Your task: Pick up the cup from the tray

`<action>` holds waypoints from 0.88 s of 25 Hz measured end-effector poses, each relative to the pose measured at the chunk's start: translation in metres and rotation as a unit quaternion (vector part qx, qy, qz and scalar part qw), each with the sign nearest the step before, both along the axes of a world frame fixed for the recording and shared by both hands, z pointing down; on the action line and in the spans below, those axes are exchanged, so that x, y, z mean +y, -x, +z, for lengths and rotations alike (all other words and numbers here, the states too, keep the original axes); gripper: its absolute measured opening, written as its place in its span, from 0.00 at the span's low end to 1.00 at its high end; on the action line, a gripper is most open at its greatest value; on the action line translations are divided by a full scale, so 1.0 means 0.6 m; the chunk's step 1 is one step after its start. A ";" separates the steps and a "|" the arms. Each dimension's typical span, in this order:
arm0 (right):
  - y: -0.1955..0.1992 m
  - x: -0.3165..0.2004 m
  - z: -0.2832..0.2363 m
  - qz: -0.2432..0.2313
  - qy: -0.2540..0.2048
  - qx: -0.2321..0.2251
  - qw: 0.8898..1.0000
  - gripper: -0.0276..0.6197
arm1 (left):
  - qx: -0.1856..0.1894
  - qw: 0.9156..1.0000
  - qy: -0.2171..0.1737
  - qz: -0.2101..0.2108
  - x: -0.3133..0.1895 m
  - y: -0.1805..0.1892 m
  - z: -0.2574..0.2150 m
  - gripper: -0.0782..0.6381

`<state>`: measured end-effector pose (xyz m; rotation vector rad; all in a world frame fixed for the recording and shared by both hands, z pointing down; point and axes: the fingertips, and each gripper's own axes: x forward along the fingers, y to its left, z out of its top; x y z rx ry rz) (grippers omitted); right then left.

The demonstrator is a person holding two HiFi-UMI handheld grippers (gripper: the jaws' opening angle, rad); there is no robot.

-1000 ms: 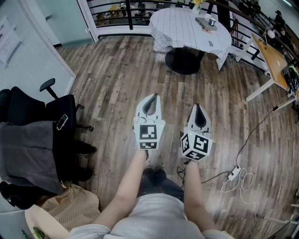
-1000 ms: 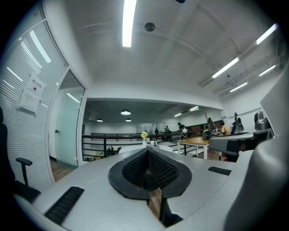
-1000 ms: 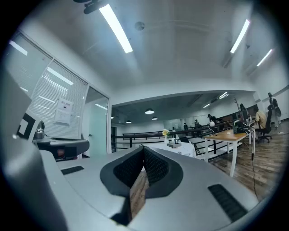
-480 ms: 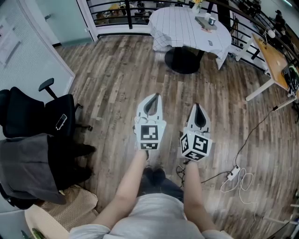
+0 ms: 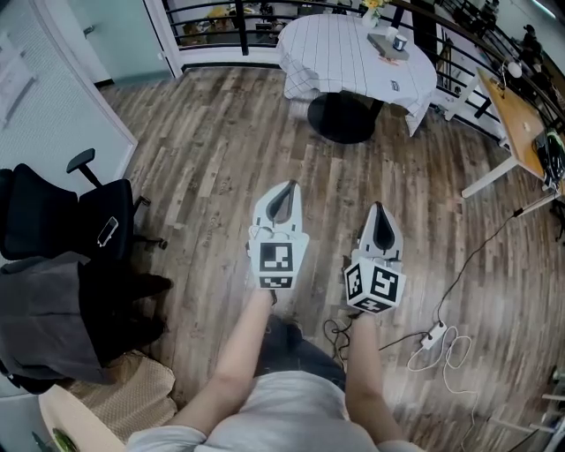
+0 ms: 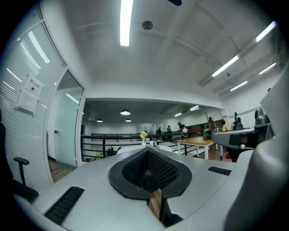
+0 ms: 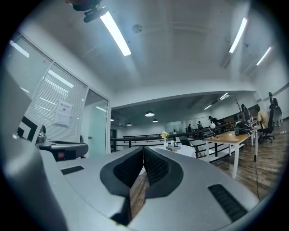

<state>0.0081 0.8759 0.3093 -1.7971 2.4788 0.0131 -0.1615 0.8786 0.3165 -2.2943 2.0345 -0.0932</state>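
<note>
Far ahead stands a round table (image 5: 340,62) under a white checked cloth. On it a small tray (image 5: 387,44) carries a dark cup (image 5: 399,40). Both grippers are held level over the wooden floor, well short of the table. My left gripper (image 5: 284,187) is shut with nothing in it. My right gripper (image 5: 380,207) is likewise shut and empty. In the left gripper view the cup (image 6: 154,144) is a tiny shape beyond the shut gripper (image 6: 147,148), beside a vase with a yellow flower (image 6: 143,135). The right gripper view shows the tray (image 7: 172,148) past the gripper (image 7: 143,147).
A black office chair (image 5: 53,229) draped with dark clothing stands at the left. A wooden desk (image 5: 521,124) is at the right edge. A power strip with white cable (image 5: 434,335) lies on the floor at lower right. A black railing (image 5: 229,18) runs behind the table.
The whole view has shifted towards the table; the chair has slid further left and down in the picture. Both grippers stay shut and side by side.
</note>
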 end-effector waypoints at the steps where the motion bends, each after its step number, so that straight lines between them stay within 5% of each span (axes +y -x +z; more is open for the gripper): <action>1: -0.005 -0.004 0.002 -0.001 0.001 0.002 1.000 0.05 | 0.002 1.000 0.001 -0.002 -0.003 -0.001 0.003 0.12; 12: -0.016 -0.114 0.018 0.006 0.013 -0.003 1.000 0.05 | -0.003 1.000 0.010 0.004 -0.122 -0.017 0.013 0.12; 22: 0.040 -0.332 0.003 0.018 0.012 0.002 1.000 0.05 | 0.000 1.000 0.012 0.023 -0.343 0.029 0.005 0.12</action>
